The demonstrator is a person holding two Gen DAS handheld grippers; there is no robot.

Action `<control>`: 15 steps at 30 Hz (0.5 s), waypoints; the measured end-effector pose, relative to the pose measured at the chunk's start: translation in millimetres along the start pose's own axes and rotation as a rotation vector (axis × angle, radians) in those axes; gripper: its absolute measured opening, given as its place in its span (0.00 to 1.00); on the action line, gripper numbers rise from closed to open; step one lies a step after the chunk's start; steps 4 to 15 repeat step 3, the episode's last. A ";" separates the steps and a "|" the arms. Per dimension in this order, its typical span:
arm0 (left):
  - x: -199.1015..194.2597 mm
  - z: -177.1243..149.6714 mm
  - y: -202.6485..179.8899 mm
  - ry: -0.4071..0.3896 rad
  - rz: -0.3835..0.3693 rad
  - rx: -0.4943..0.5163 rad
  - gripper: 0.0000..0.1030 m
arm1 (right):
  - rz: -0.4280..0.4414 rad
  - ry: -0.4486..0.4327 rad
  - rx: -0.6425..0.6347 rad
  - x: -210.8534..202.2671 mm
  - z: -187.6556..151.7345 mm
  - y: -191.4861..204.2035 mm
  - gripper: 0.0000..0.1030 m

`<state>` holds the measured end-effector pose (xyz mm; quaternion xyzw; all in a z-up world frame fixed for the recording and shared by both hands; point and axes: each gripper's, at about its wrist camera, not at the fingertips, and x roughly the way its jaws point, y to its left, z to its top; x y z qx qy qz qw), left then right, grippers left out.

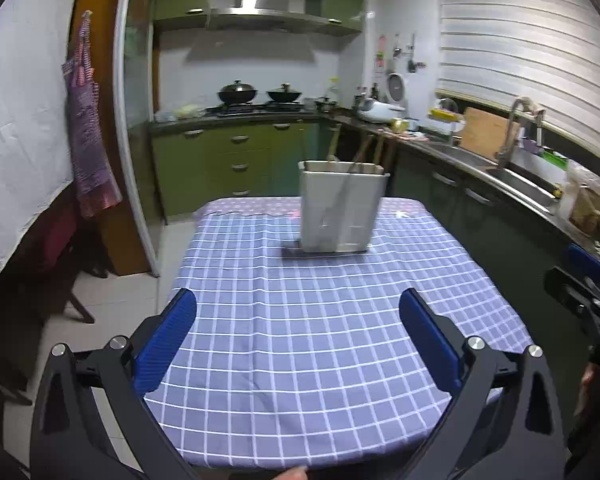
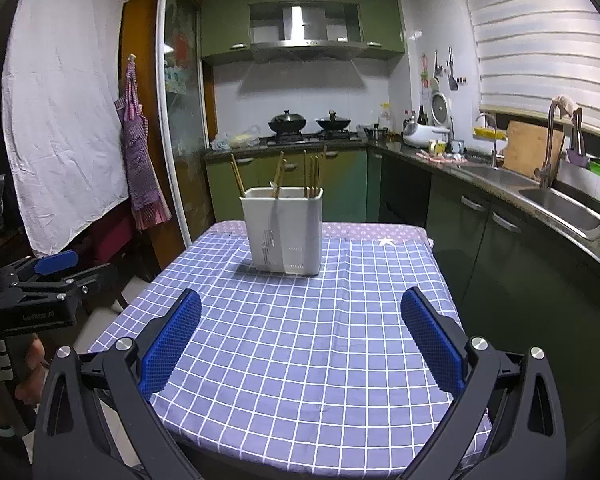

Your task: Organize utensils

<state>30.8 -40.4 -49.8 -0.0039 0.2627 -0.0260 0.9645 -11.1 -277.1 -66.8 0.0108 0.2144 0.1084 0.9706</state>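
A white utensil holder (image 1: pixel 342 208) (image 2: pixel 283 229) stands upright near the far end of the table, on the blue checked cloth (image 1: pixel 320 340) (image 2: pixel 300 340). Several wooden chopsticks (image 2: pixel 296 174) (image 1: pixel 362 152) stick up out of it. My left gripper (image 1: pixel 298 304) is open above the near half of the table, with nothing between its blue pads. My right gripper (image 2: pixel 300 306) is open too, empty, well short of the holder. The left gripper (image 2: pixel 40 284) also shows at the left edge of the right wrist view, held in a hand.
A kitchen counter with a sink (image 2: pixel 560 204) and tap runs along the right. The stove carries two woks (image 2: pixel 288 122) at the back. An apron (image 2: pixel 140 160) hangs on the left by a white sheet. A dark chair (image 1: pixel 64 280) stands left of the table.
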 end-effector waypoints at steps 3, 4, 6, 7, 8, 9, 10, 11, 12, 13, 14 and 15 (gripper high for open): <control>17.4 0.4 5.1 0.025 0.019 0.012 0.94 | -0.011 0.018 0.004 12.8 0.0 -5.9 0.96; 17.4 0.4 5.1 0.025 0.019 0.012 0.94 | -0.011 0.018 0.004 12.8 0.0 -5.9 0.96; 17.4 0.4 5.1 0.025 0.019 0.012 0.94 | -0.011 0.018 0.004 12.8 0.0 -5.9 0.96; 17.4 0.4 5.1 0.025 0.019 0.012 0.94 | -0.011 0.018 0.004 12.8 0.0 -5.9 0.96; 17.4 0.4 5.1 0.025 0.019 0.012 0.94 | -0.011 0.018 0.004 12.8 0.0 -5.9 0.96; 17.4 0.4 5.1 0.025 0.019 0.012 0.94 | -0.011 0.018 0.004 12.8 0.0 -5.9 0.96; 17.4 0.4 5.1 0.025 0.019 0.012 0.94 | -0.011 0.018 0.004 12.8 0.0 -5.9 0.96; 17.4 0.4 5.1 0.025 0.019 0.012 0.94 | -0.011 0.018 0.004 12.8 0.0 -5.9 0.96; 17.4 0.4 5.1 0.025 0.019 0.012 0.94 | -0.011 0.018 0.004 12.8 0.0 -5.9 0.96; 17.4 0.4 5.1 0.025 0.019 0.012 0.94 | -0.011 0.018 0.004 12.8 0.0 -5.9 0.96; 17.4 0.4 5.1 0.025 0.019 0.012 0.94 | -0.011 0.018 0.004 12.8 0.0 -5.9 0.96; 17.4 0.4 5.1 0.025 0.019 0.012 0.94 | -0.011 0.018 0.004 12.8 0.0 -5.9 0.96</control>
